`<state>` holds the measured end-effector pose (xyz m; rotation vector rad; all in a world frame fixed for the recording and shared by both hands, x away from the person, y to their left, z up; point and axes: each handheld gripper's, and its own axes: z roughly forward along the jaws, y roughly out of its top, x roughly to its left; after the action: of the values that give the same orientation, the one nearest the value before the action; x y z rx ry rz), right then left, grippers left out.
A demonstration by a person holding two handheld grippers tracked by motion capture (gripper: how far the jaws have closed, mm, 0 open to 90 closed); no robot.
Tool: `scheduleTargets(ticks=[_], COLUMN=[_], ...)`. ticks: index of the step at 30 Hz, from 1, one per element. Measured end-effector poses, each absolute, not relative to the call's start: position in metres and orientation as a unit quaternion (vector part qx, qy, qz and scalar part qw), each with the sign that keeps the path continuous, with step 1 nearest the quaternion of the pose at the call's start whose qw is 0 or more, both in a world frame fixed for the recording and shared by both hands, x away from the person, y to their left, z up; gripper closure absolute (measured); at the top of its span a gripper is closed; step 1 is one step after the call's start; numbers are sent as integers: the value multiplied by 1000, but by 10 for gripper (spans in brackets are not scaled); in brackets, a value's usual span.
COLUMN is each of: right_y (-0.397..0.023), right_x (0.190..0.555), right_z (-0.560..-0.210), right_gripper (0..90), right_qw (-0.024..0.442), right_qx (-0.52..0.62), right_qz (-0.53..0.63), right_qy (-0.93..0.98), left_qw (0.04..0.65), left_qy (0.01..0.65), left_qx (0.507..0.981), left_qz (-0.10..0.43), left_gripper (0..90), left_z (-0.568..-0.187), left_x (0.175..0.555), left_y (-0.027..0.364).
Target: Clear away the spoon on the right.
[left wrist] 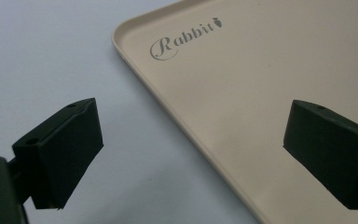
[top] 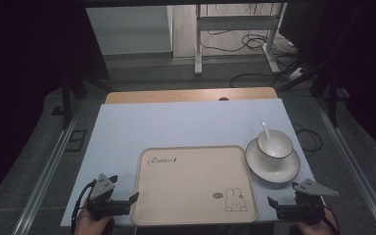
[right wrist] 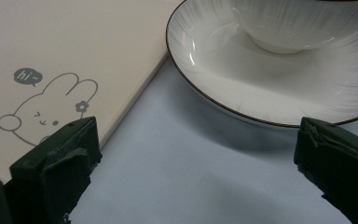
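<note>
Left gripper: held at the near left corner of the table, its jaws wide apart with nothing between them; in the left gripper view one jaw hangs over the bare table top and the other over the tray.
Right gripper: held at the near right corner, jaws spread wide and holding nothing; in the right gripper view the gap between them looks onto the strip of table between tray and plate.
Hands: the left hand and the right hand come in at the bottom edge of the high view, each wrapped around its gripper.
Tray: beige, with rounded corners, lying flat at the near middle of the table, between the two grippers; "Rabbit" is printed at its far left and a small rabbit drawing at its near right.
Plate: white with a dark rim, just beside the tray's right edge, near the right gripper.
Bowl: white, standing on the plate.
Spoon: white, resting in the bowl with its handle leaning up and away.
Table: pale blue-grey top, with a wooden strip along its far edge.
</note>
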<state>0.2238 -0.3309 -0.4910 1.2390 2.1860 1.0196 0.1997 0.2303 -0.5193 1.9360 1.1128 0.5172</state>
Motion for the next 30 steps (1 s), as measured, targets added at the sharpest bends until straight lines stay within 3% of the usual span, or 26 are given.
scheduleTargets(ticks=[13, 30], right_y=[-331, -324], right_x=[229, 248], right_z=[-483, -471], right_gripper=[2, 0], right_qw=[229, 200], right_qx=[433, 422], right_qz=[368, 375], right_qy=[790, 801], left_qw=[413, 414], left_qy=[446, 448], left_qx=[768, 766], left_qz=[203, 202], left_gripper=[43, 44], left_z=[-520, -520], left_x=[201, 201], left_y=[231, 231])
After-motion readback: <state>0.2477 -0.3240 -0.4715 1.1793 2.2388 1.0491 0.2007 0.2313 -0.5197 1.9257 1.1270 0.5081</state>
